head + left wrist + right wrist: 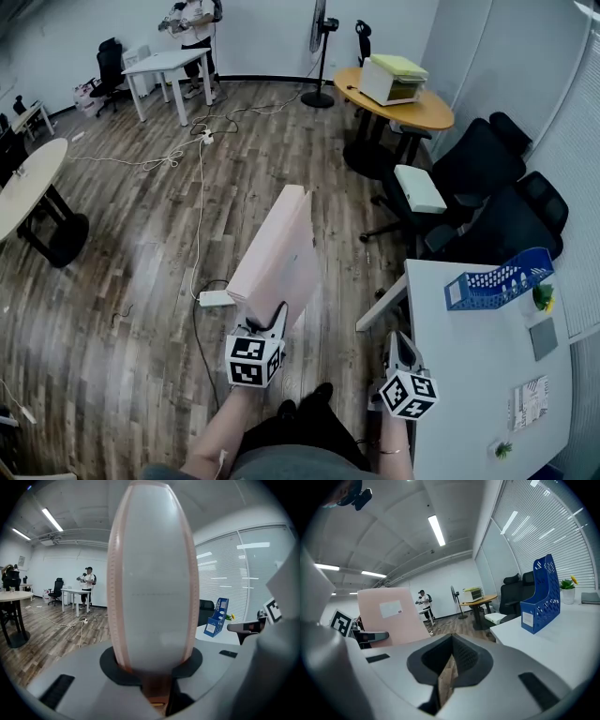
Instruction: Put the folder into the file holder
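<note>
The left gripper [270, 326] is clamped on the bottom edge of a pale pink cardboard folder [278, 253], which stands upright above its jaws. Just to its right, the right gripper [399, 345] is empty, with its jaws drawn almost together. Farther ahead and to that gripper's right, a blue perforated plastic file holder [497, 279] stands on a white desk [469, 375], well apart from the folder.

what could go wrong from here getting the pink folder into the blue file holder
The left claw pinches the folder only at its lower edge, so the tall folder could pivot or slip on the way over.
The file holder stands unheld on the table beside a small plant; with the right claw empty and away from it, an off-line entry might shove it.
</note>
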The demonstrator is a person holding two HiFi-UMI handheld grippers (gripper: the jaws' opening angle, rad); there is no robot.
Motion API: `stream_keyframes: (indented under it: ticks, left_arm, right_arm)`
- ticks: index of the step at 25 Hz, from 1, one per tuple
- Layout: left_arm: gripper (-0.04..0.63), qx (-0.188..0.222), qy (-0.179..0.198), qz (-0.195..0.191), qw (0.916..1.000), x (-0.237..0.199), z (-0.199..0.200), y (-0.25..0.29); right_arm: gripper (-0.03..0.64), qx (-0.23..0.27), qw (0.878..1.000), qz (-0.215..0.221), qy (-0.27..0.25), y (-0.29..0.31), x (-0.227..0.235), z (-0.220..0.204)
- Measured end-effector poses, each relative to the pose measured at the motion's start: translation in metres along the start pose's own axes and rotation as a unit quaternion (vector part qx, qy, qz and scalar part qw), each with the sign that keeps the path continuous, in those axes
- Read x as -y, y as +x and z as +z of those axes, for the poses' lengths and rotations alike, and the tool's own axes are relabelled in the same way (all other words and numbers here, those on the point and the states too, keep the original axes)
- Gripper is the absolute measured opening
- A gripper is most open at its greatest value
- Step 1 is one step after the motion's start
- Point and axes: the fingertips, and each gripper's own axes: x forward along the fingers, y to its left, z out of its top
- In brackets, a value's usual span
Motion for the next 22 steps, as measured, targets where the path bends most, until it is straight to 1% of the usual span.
stream_keyframes:
  ticks: [7,12,15,18,22]
  left_arm:
    - [0.132,0.009,0.022,-0.030,0.9993,0.029,0.030,0.056]
    - [0.132,0.016,0.035,-0.060,0.9975,0.065,0.051,0.103]
    - [0.132,0.020,0.045,-0.081,0.9955,0.088,0.061,0.127]
    - [0.133,0.023,0.054,-0.100,0.9932,0.105,0.065,0.145]
    - [0.132,0.027,0.062,-0.133,0.9888,0.133,0.079,0.172]
  right_arm:
    - [0.006,0.023,0.999,-0.028,0.010,0.019,0.048,0.030]
    - [0.006,0.040,0.998,-0.053,0.021,0.025,0.092,0.050]
    - [0.006,0.053,0.996,-0.070,0.027,0.026,0.116,0.059]
    - [0.006,0.061,0.994,-0.084,0.033,0.029,0.133,0.059]
    - [0.006,0.071,0.990,-0.111,0.043,0.026,0.158,0.069]
